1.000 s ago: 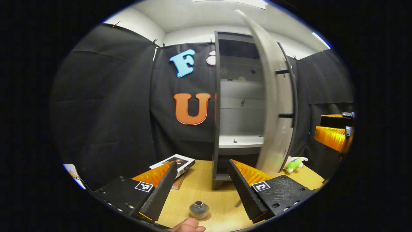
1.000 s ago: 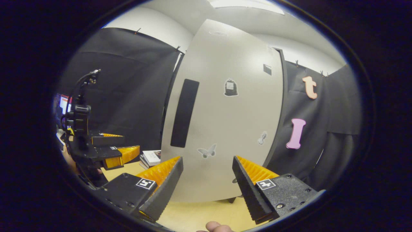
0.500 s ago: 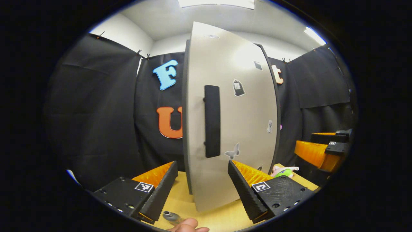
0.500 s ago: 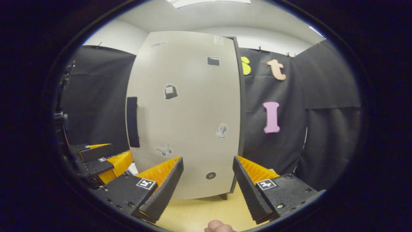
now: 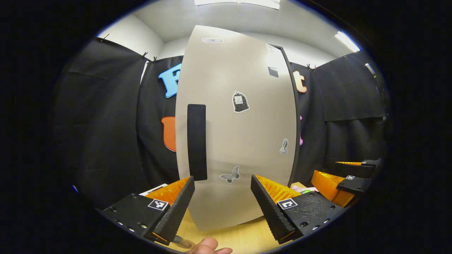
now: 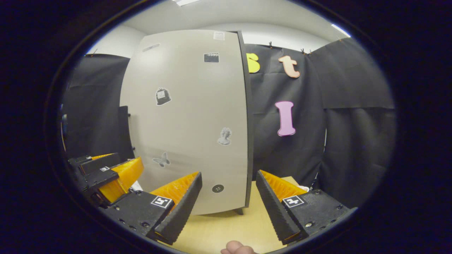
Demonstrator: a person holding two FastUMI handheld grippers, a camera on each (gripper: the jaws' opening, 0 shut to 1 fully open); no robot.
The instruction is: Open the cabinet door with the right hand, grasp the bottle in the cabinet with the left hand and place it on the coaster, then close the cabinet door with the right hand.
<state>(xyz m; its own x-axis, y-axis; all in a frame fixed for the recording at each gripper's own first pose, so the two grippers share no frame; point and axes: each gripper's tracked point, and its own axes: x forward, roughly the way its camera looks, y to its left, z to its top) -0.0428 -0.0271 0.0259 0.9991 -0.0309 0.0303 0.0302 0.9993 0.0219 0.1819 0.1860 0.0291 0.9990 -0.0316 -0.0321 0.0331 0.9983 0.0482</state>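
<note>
The grey cabinet door with stickers and a black handle looks shut against the cabinet, straight ahead of my left gripper. That gripper is open and holds nothing. A blurred bit of the bottle shows at the bottom edge, beside its left finger, on the wooden table. My right gripper is open and empty, facing the door near its hinge side. It appears off to the right in the left gripper view. The left gripper sits to the left in the right gripper view.
A green plush toy lies on the table right of the cabinet. A book corner pokes out on the left. A fingertip shows at the bottom edge. Black cloth walls close in behind and beside the cabinet.
The cabinet door has swung from wide open to shut, hiding the shelves. The bottle has slid down to the bottom edge of the left gripper view. Both grippers stay open.
</note>
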